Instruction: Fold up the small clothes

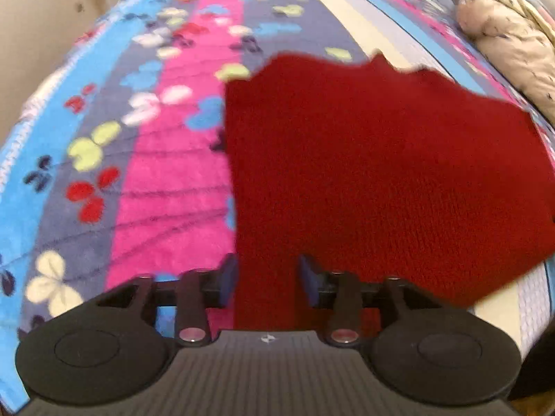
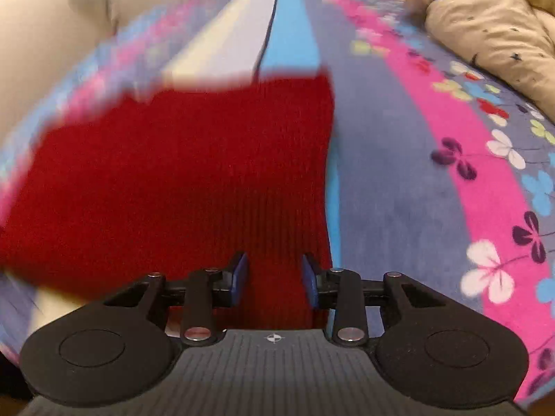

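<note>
Red knitted cloth [image 1: 364, 173], a small ribbed garment, is lying spread over the striped fleece blanket with butterfly print [image 1: 166, 180], filling the centre and right of the left wrist view and the left and centre of the right wrist view, with a beige padded coat [image 2: 485, 24] sitting at the upper right. The left gripper [image 1: 267, 282] and the right gripper [image 2: 274, 277] are each hovering at a near edge with blue pads parted narrowly, the knit showing between them but not pinched. Folding is looking barely started to me: edges need gripping, carrying over and flattening.
</note>
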Motion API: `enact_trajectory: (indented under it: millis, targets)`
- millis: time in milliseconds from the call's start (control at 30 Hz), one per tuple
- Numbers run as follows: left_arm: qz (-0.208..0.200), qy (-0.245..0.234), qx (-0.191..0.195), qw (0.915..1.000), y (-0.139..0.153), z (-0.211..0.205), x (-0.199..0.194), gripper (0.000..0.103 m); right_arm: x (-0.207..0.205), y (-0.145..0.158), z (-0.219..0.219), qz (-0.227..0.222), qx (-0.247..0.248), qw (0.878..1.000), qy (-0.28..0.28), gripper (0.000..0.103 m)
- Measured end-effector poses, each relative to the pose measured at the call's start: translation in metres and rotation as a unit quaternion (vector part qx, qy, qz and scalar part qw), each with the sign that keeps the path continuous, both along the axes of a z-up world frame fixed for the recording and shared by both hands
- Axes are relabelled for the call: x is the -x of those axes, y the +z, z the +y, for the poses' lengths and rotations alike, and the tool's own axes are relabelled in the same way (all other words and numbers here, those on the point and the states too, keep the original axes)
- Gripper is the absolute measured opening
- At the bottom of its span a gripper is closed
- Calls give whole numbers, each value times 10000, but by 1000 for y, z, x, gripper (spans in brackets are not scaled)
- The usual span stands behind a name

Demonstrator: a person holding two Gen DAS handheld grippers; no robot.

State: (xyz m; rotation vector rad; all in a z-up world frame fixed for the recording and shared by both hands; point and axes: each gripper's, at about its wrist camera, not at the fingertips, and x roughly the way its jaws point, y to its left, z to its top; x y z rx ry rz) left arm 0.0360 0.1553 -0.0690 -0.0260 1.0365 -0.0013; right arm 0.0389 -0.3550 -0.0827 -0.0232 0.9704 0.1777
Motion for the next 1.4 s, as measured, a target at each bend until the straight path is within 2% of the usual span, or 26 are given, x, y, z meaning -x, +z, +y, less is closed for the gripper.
enact_trajectory:
  millis: [67,133,200,233,267,333,367,533,700,833,933,967,1133,1267,1333,1400]
  targets:
    - [-524,-32,41,9986,17,0,5,46,5,10,8,-304,179,9993,139,36]
    - [-753,-108,253,9968,24,-2,7,46,13,19,7,-565,23,9982,192,37]
    - [-396,-236,254,9986,14,-6,3,46,7,10,5,-366,119,9992,95,37]
    - [-36,-308,94,9995,1,-10,-2,48,5,0,5,-152,243,9996,83,36]
    - [152,-397,-38,9991,-9,-13,-4,53,5,-5,6,-61,305,9995,114,36]
    - [-33,-404,-255,9989,-1,-18,-2,56,9,3,13,-188,421,9987,195,36]
    - [-194,-438,-248,9985,5,-19,1,57,12,7,14,-269,437,9984,216,36]
    - [-761,-266,-12,9967,26,-15,18,57,20,32,7,-879,237,9958,-35,39]
    - [-890,106,454,9949,36,-14,33,58,18,46,-10,-1258,35,9909,-485,42]
    - [-897,344,838,9918,38,-17,53,65,10,39,-9,-1007,105,9939,-432,47]
    - [-848,544,1138,9884,38,-23,70,76,-3,1,2,44,804,9965,-204,51]
    - [-808,610,1220,9874,37,-24,74,78,-4,-5,4,165,893,9957,-193,51]
    - [-487,887,1526,9831,26,-28,80,84,-5,11,0,-128,719,9965,-409,52]
    - [-148,1297,1833,9744,10,-19,75,85,-4,15,-7,-236,647,9950,-724,53]
    - [79,1620,2135,9634,-1,-8,72,85,-5,18,-13,-239,566,9947,-819,53]
    - [291,1951,2521,9474,-12,2,71,85,-5,18,-18,-237,498,9946,-880,53]
